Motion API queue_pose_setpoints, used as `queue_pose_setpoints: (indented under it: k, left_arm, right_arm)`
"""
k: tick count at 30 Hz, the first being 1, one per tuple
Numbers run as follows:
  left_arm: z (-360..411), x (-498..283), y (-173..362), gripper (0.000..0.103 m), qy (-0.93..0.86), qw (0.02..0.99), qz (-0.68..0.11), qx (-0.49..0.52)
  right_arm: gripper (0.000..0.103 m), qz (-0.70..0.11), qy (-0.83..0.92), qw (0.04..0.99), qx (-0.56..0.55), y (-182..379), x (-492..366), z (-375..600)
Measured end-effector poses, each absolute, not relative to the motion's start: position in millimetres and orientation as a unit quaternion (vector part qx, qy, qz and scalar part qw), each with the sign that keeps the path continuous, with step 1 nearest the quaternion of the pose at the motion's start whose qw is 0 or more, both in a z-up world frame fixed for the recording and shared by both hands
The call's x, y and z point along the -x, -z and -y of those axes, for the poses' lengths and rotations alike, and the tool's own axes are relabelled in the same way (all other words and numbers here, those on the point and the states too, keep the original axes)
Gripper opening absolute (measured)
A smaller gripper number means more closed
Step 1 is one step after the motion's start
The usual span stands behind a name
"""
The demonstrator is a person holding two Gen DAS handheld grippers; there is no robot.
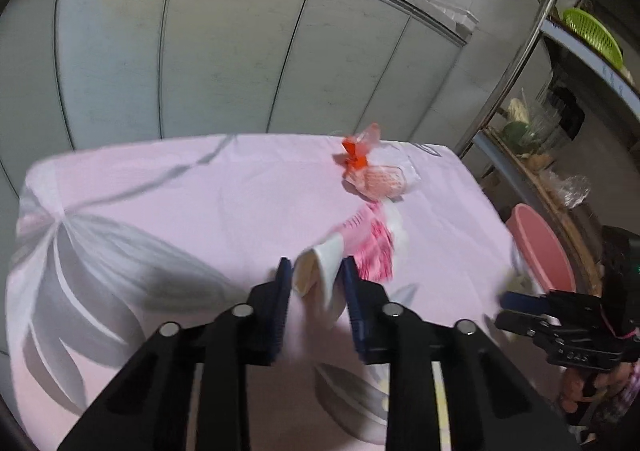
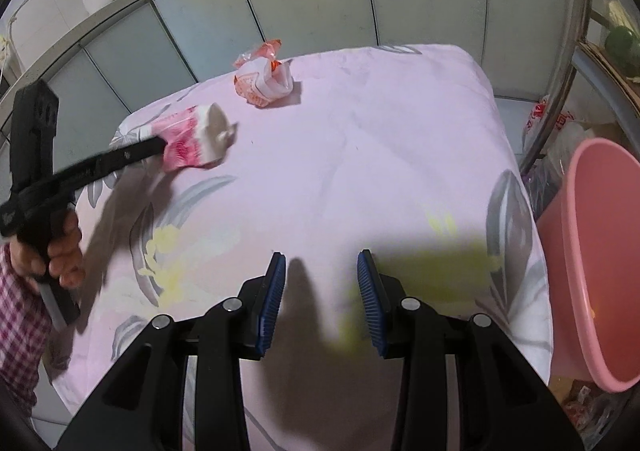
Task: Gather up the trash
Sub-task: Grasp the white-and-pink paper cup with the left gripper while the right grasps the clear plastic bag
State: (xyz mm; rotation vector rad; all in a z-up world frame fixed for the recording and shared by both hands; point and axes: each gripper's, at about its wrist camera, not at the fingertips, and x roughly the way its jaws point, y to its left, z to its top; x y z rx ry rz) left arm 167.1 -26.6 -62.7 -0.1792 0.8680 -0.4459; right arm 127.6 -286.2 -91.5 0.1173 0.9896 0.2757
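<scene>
so far, as we read it, the collecting is only getting started: our left gripper (image 1: pixel 316 279) has its fingers (image 1: pixel 282 283) closed in on the pink-and-white wrapper (image 2: pixel 196 141), and in the right wrist view that wrapper hangs from the tips of those fingers, apparently just off the pink flowered cloth, so we judge the first piece picked up but not yet binned. the motion blur there keeps us from saying how firm the hold is. our right gripper (image 2: pixel 322 283) hovers low over the cloth-covered tabletop (image 2: pixel 360 131) with its fingers partly apart and nothing between them, only bare cloth and shadow. the second piece, an orange-and-clear wrapper (image 2: pixel 264 79), still lies on the cloth well beyond both sets of fingers, near the far edge. the pink bucket (image 2: pixel 592 251) stands off the tabletop's edge, out to the right of the right fingers; what we can see of its inside looks empty. what remains, in our judgement, is carrying the held wrapper across to that bucket, dropping it in, then fetching the orange one.
</scene>
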Motion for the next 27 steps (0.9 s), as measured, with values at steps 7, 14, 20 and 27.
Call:
queue_pose_setpoints:
  k: [7,14,20,27]
  left_arm:
    - [29,-143,60,0.016,0.194,0.887,-0.406,0.106]
    - [18,-118,52,0.015,0.146,0.902,-0.390,0.111]
    - [5,-101,56,0.015,0.128,0.899,-0.394,0.140]
    - [1,-94,62,0.015,0.130,0.893,-0.404,0.149]
  right_arm:
    - [0.038,-0.438,-0.152,0.885,-0.040,71,-153,268]
    - [0.038,-0.424,-0.161,0.890,-0.035,62,-191,251]
    - [0.054,-0.413,-0.165,0.895,-0.020,58,-223,235]
    - [0.055,-0.419,-0.167,0.892,-0.002,64,-254,218]
